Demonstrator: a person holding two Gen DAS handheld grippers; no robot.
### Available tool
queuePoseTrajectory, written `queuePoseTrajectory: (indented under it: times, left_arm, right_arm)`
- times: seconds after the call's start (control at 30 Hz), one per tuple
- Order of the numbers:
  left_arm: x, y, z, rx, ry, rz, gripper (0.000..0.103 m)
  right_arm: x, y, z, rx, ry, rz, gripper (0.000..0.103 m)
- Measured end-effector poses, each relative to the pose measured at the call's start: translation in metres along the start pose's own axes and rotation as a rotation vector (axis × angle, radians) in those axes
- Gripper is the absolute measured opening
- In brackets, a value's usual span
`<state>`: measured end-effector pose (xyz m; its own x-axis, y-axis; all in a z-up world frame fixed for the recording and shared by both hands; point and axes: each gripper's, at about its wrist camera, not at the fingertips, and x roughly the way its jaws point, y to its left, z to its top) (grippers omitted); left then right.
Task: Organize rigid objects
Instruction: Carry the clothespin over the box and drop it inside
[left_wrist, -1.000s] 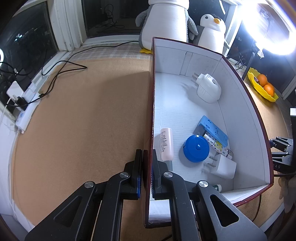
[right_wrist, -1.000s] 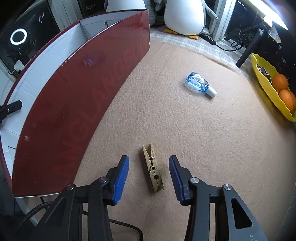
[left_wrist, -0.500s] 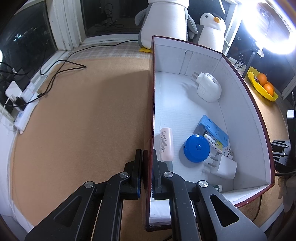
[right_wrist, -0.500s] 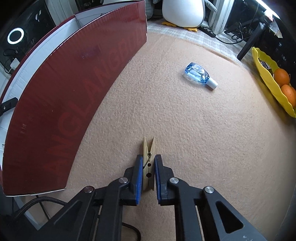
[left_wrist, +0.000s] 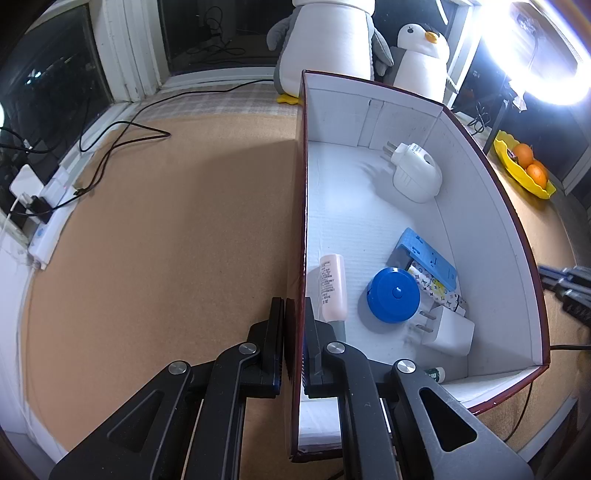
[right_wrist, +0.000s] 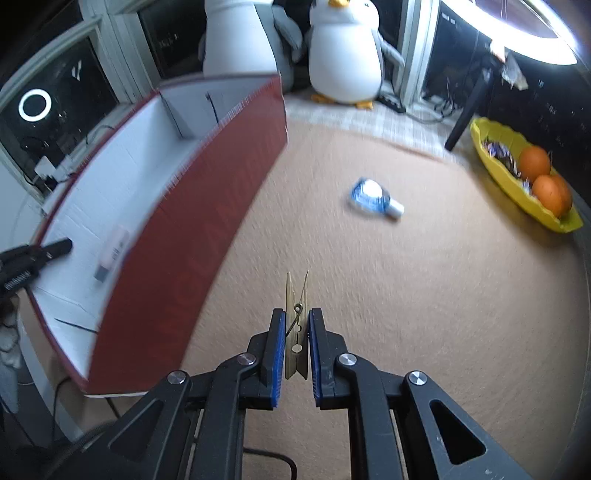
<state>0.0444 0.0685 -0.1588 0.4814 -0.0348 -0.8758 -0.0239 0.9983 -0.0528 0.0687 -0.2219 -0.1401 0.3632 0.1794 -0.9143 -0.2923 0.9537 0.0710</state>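
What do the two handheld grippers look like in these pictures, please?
Both the left gripper and the right gripper are matte black, built from angular linkage bars with triangular cut-outs and round silver pivot bolts. Their flat fingers carry ribbed blue pads on the inner faces. A black cable trails beneath the right one.

The right tongs (right_wrist: 296, 334), which had stood open on either side of the wooden clothespin (right_wrist: 295, 321) lying on the bench (right_wrist: 424, 295), closed on it and lifted it clear, so the box (right_wrist: 207, 229) sank lower left in the frame.
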Motion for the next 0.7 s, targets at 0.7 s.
queuePoseTrajectory:
  times: [0.7]
  left_arm:
    - [-0.010, 0.001, -0.002, -0.037, -0.021, 0.004, 0.006]
  right_arm:
    - [-0.033, 0.070, 0.072, -0.155, -0.148, 0.115, 0.011]
